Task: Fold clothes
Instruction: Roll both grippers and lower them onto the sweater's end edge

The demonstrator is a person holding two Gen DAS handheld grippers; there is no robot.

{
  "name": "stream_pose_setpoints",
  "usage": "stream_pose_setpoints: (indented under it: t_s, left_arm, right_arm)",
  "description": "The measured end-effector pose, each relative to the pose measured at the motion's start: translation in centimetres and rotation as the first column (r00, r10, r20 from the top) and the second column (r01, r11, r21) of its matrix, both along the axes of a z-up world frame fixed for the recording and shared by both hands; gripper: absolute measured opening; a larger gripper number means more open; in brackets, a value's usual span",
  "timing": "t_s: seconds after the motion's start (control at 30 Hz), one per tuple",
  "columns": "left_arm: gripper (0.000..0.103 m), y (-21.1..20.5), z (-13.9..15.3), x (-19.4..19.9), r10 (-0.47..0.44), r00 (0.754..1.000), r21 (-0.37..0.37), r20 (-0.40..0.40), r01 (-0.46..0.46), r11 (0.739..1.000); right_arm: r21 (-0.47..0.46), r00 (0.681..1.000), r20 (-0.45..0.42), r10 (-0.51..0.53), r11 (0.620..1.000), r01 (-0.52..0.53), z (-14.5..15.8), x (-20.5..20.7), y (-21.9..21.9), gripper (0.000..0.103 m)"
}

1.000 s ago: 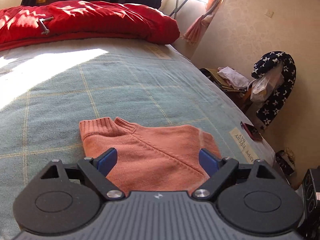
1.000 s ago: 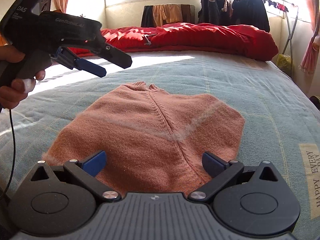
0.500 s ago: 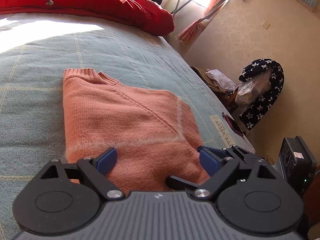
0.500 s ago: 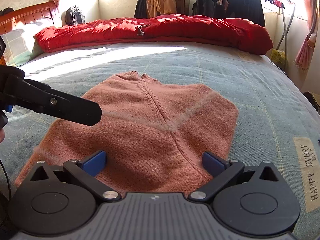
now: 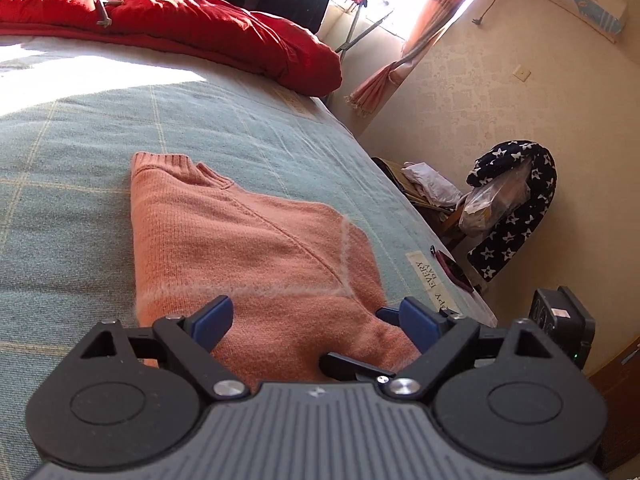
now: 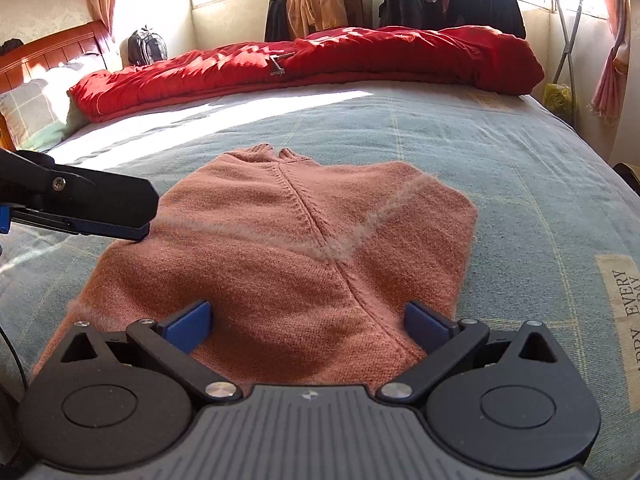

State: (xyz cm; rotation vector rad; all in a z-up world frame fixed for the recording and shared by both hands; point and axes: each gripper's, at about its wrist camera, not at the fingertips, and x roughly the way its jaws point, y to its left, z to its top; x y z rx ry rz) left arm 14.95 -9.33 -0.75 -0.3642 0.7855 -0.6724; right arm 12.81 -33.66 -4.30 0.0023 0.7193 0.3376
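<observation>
The sweater (image 6: pixel 280 264) is lying partly folded (sleeves tucked in); both grippers, left (image 5: pixel 316 320) and right (image 6: pixel 308 320), are hovering wide open, gripping nothing; final folds are remaining.

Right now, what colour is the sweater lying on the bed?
Salmon pink sweater with a pale fuzzy stripe across it, seen best from the right wrist view.

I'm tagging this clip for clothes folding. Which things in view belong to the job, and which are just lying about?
Belongs to the job:
- salmon knit sweater, lying flat on the bed
- left gripper, jaws open
- right gripper, jaws open

Just lying about:
- red quilt
- backpack
- star-patterned cloth
- clothes rack
</observation>
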Motion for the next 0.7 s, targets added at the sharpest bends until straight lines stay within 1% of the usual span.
stream_pose_setpoints:
  t_s: [0.13,0.3,0.37,0.5,0.57,0.63,0.7]
  left_arm:
    - [0.090,0.5,0.6,-1.6,-0.013,1.000,-0.005,0.024,0.013,1.000]
    - [0.090,0.9,-0.9,-2.7,-0.012,1.000,0.021,-0.008,0.012,1.000]
    - [0.090,1.2,-1.6,-3.0,-0.011,1.000,0.021,-0.024,0.011,1.000]
    - [0.090,1.7,-2.8,-3.6,-0.010,0.999,0.018,-0.048,0.011,1.000]
    - [0.090,2.1,-2.6,-3.9,-0.007,0.999,0.010,-0.040,0.007,1.000]
    - [0.090,2.5,-2.3,-4.1,0.006,0.999,0.018,-0.032,-0.005,1.000]
    - [0.090,3.0,-2.0,-4.2,0.028,0.999,0.036,-0.022,-0.027,0.999]
  right_arm:
    - [-0.012,0.999,0.046,0.000,1.000,0.001,-0.3,-0.5,0.2,0.103]
    - [-0.056,0.999,0.047,-0.015,0.998,0.018,1.0,-1.7,0.2,0.103]
    - [-0.050,0.999,0.049,-0.022,0.998,0.024,1.8,-2.6,-0.6,0.103]
    - [0.042,0.999,-0.002,-0.045,0.998,0.046,2.1,-4.2,-3.2,0.103]
    - [0.112,0.997,-0.051,-0.065,0.991,0.070,1.6,-4.6,-4.5,0.103]
    - [0.178,0.992,-0.091,-0.086,0.979,0.101,1.1,-4.9,-5.7,0.103]
    - [0.219,0.989,-0.106,-0.100,0.968,0.121,0.9,-5.1,-6.4,0.103]
